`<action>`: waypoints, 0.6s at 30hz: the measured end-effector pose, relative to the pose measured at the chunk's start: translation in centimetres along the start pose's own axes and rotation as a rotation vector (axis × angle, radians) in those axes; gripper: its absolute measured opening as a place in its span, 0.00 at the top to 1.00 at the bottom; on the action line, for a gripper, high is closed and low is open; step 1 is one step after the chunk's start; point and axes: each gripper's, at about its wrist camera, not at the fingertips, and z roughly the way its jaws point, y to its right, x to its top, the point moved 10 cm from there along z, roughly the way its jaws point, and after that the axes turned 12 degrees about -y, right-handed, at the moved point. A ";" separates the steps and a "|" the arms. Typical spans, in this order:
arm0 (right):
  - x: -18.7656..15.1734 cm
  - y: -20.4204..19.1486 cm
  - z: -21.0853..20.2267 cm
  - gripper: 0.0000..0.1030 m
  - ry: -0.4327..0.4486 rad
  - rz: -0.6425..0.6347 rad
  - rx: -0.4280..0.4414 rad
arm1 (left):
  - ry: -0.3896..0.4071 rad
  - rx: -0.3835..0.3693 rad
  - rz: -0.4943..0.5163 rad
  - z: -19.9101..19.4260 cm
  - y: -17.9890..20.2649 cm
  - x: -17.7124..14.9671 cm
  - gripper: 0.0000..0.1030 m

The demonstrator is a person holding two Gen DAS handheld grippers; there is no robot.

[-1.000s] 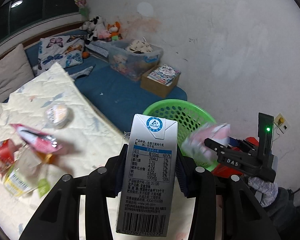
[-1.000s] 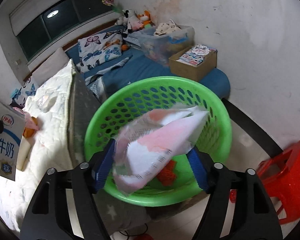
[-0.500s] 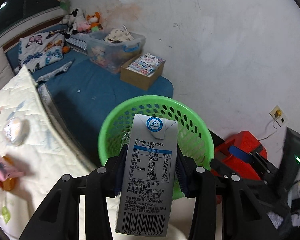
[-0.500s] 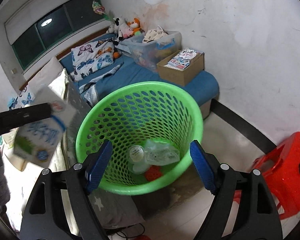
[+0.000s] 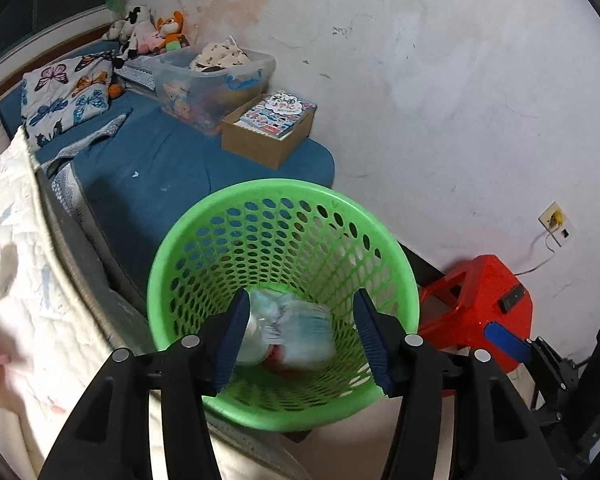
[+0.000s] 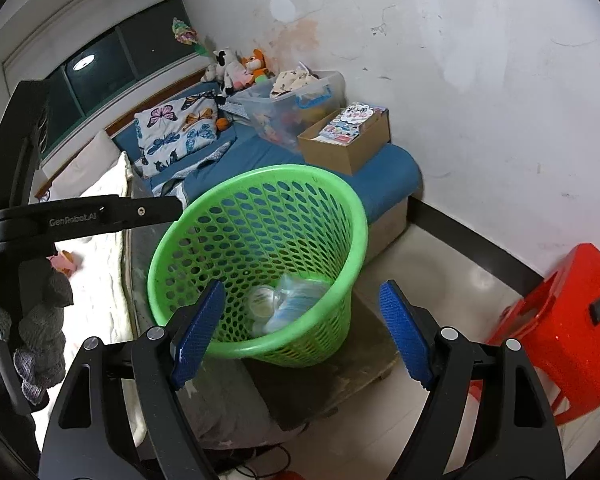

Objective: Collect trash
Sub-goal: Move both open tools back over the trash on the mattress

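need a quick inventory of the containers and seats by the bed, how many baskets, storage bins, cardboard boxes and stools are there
green basket: 1
clear storage bin: 1
cardboard box: 1
red stool: 1
total: 4

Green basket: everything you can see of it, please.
The green basket is a round bin that looks like plastic, with a solid rolled rim and walls perforated all over, tapering toward the base. It stands upright and open on a dark low platform beside the bed's blue mattress. Blurred pale trash lies at its bottom. The left gripper hangs above its mouth, jaws opening with nothing between them; neither gripper touches it.
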 end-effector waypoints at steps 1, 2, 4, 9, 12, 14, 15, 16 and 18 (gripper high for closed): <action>-0.1 -0.2 -0.1 0.23 0.002 -0.003 0.001 | 0.006 -0.001 0.000 -0.4 -0.1 -0.2 0.49; -0.1 -0.4 -0.3 0.23 0.004 -0.007 0.004 | 0.020 0.007 -0.006 -1.1 -0.5 -0.5 0.49; -0.3 -1.2 -0.6 0.23 0.006 -0.018 0.014 | 0.033 0.007 -0.016 -2.2 -0.9 -1.1 0.49; -0.5 -4.2 -1.5 0.23 0.011 -0.064 0.054 | 0.098 0.053 -0.044 -6.3 -3.3 -3.6 0.47; -0.6 -6.6 -1.7 0.23 0.008 -0.101 0.084 | 0.123 0.070 -0.077 -8.7 -5.2 -5.5 0.47; -0.7 -8.4 -1.8 0.23 -0.001 -0.122 0.121 | 0.142 0.085 -0.103 -10.2 -6.6 -6.7 0.47; -0.7 -9.6 -1.8 0.23 -0.005 -0.141 0.131 | 0.150 0.093 -0.117 -10.9 -7.4 -7.4 0.47; -0.7 -10.5 -1.8 0.23 -0.003 -0.158 0.135 | 0.163 0.112 -0.138 -11.9 -8.5 -8.2 0.47; -0.8 -12.2 -1.8 0.23 -0.005 -0.186 0.153 | 0.182 0.135 -0.171 -13.2 -10.0 -9.4 0.47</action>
